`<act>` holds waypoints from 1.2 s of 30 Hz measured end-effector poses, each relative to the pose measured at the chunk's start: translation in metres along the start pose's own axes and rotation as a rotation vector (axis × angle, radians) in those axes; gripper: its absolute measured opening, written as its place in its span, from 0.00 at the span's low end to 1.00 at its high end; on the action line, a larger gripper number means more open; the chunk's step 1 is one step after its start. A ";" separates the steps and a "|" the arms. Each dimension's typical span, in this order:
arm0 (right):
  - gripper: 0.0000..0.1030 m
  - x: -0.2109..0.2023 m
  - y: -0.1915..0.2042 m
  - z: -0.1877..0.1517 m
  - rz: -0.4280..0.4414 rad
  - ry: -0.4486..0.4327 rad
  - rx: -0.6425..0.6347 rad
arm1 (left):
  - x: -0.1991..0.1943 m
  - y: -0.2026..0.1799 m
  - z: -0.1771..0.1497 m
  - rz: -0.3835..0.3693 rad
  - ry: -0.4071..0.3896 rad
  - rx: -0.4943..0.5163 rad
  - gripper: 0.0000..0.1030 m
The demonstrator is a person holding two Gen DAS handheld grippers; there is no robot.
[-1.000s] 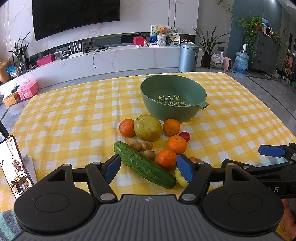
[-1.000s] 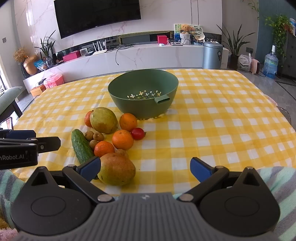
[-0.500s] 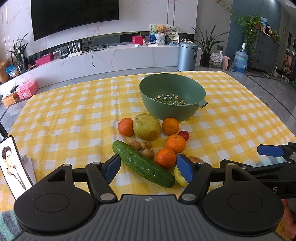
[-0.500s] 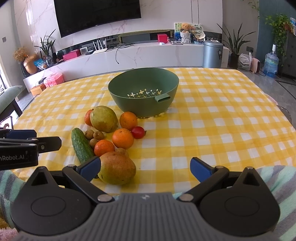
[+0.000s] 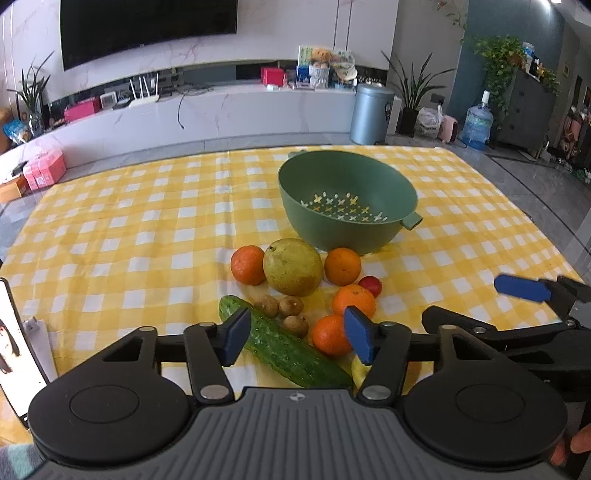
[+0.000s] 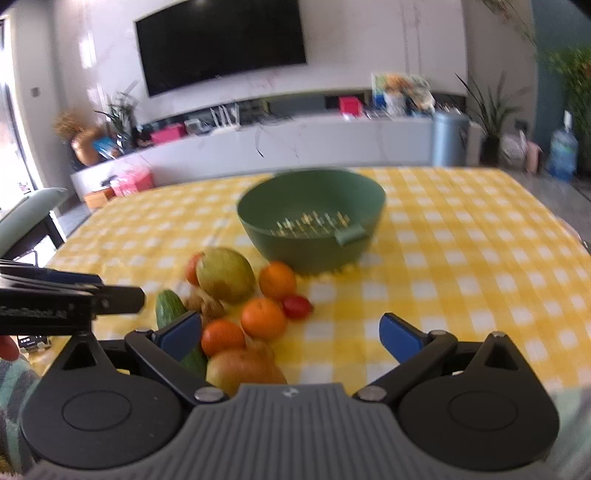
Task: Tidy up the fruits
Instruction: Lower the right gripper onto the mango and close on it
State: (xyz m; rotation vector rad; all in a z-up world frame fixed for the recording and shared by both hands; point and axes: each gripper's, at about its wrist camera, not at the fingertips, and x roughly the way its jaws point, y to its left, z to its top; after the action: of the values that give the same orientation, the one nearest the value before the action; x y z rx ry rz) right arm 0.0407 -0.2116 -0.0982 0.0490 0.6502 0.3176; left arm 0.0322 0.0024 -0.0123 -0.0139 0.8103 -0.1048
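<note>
A: Table state? Left wrist view first.

B: Yellow-checked tablecloth (image 5: 147,229). Green colander bowl (image 5: 347,201) upright toward the far side, nothing in it. Fruit cluster just in front of the bowl: large yellow-green pear (image 5: 293,266) in the middle, one orange (image 5: 248,264) touching its left side, another orange (image 5: 342,266) at its right. Small red tomato (image 5: 370,285) just beside that second orange.

A: Nearer row?

B: Two more oranges, one (image 5: 353,301) behind the other (image 5: 330,335). Three small brown fruits (image 5: 288,306) between them and the cucumber (image 5: 284,349), which lies diagonally, its far end pointing left.

A: Left gripper?

B: Left gripper (image 5: 293,336) hovers over the near end of the cluster, jaws spread, nothing between the pads. The cucumber's middle and the nearest orange show in the gap below it.

A: Right gripper?

B: Right wrist view is motion-blurred. Right gripper (image 6: 290,336) has jaws spread wide, empty. A reddish-yellow pear (image 6: 243,367) lies directly under it by the left finger, partly hidden by the gripper body. Cannot tell whether the finger touches it. In the left wrist view only a yellow sliver of that fruit shows.

A: Surroundings?

B: Phone (image 5: 16,354) propped at the table's left edge. Television (image 5: 147,29) on the far wall, grey bin (image 5: 371,112) on the floor.
</note>
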 end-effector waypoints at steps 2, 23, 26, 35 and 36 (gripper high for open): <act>0.93 0.007 0.005 0.004 0.013 -0.014 -0.057 | 0.005 0.004 0.004 -0.017 0.009 -0.001 0.60; 0.68 0.057 0.001 -0.015 0.152 0.220 0.054 | 0.035 0.003 0.000 -0.028 0.093 0.047 0.52; 0.69 0.059 0.000 -0.018 0.175 0.258 0.082 | 0.034 0.003 0.000 -0.013 0.089 0.052 0.53; 0.66 0.063 0.001 -0.027 0.177 0.318 0.080 | 0.033 0.004 -0.001 -0.003 0.079 0.044 0.55; 0.65 0.064 0.001 -0.027 0.178 0.321 0.079 | 0.033 0.003 -0.001 -0.004 0.077 0.044 0.55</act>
State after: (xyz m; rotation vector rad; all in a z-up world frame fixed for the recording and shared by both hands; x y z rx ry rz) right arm 0.0716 -0.1926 -0.1571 0.1338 0.9793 0.4772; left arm 0.0548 0.0023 -0.0370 0.0306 0.8850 -0.1278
